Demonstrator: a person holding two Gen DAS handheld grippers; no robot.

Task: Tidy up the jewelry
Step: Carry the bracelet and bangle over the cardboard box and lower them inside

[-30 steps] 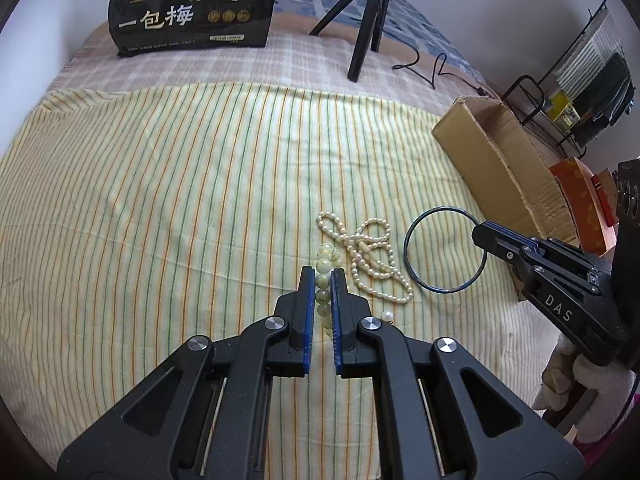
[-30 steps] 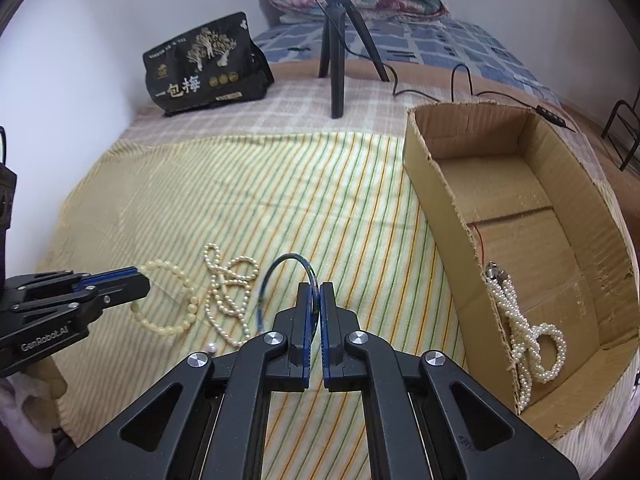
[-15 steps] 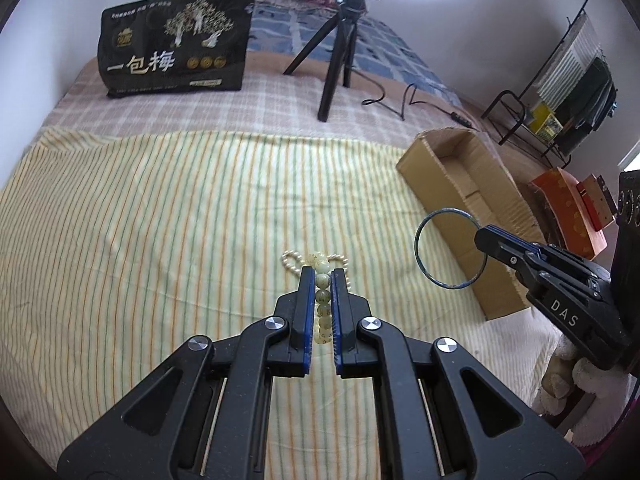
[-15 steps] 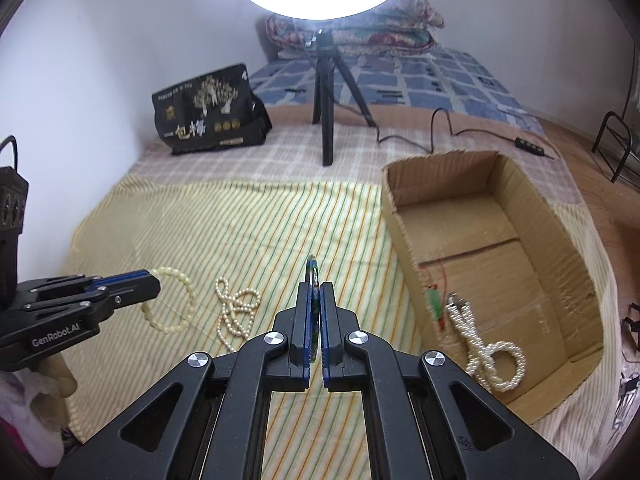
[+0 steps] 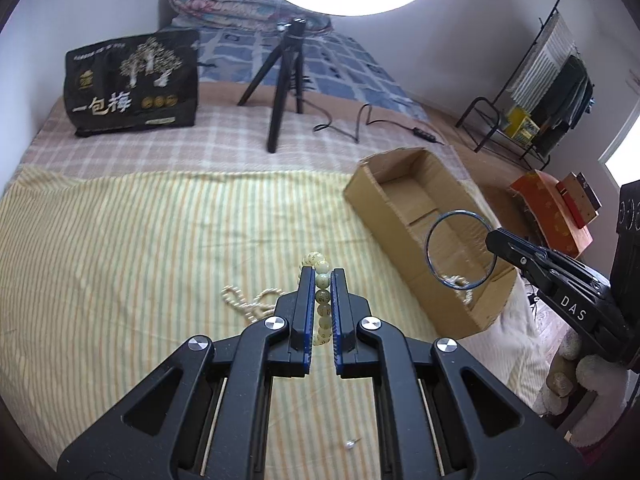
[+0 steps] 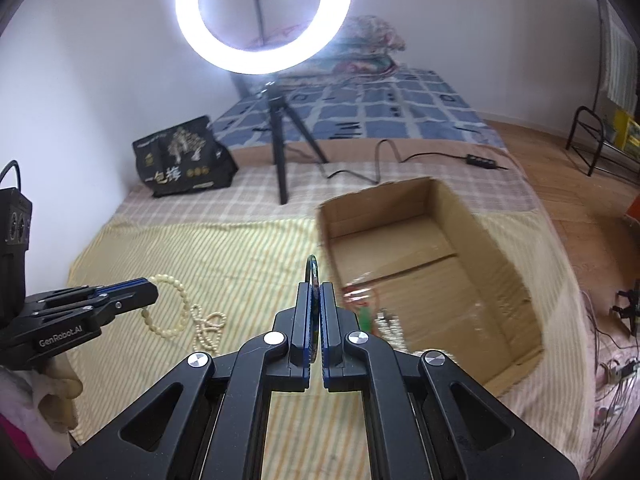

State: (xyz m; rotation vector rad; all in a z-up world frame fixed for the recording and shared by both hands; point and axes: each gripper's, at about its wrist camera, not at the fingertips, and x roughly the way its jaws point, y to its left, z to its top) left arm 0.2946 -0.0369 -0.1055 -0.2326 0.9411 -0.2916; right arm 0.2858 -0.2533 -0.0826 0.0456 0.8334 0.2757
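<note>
My left gripper (image 5: pixel 322 276) is shut on a pale green bead bracelet (image 5: pixel 322 300) and holds it above the striped cloth; the bracelet also shows hanging from it in the right wrist view (image 6: pixel 170 306). My right gripper (image 6: pixel 315 290) is shut on a thin dark blue bangle (image 6: pixel 311 268), seen edge-on; in the left wrist view the bangle (image 5: pixel 460 254) hangs over the near end of the open cardboard box (image 5: pixel 384 216). A pearl necklace (image 5: pixel 246 300) lies on the cloth. Another pearl necklace (image 6: pixel 386 318) lies inside the box (image 6: pixel 500 256).
A black tripod (image 5: pixel 284 80) with a ring light (image 6: pixel 262 12) stands behind the cloth, its cable (image 5: pixel 360 120) trailing right. A black snack bag (image 5: pixel 132 80) stands at the back left. A single loose pearl (image 5: pixel 350 445) lies on the cloth near me.
Both grippers have risen off the cloth with their jewelry. The right gripper has carried the bangle rightward over the box. The pearl necklace stayed on the cloth.
</note>
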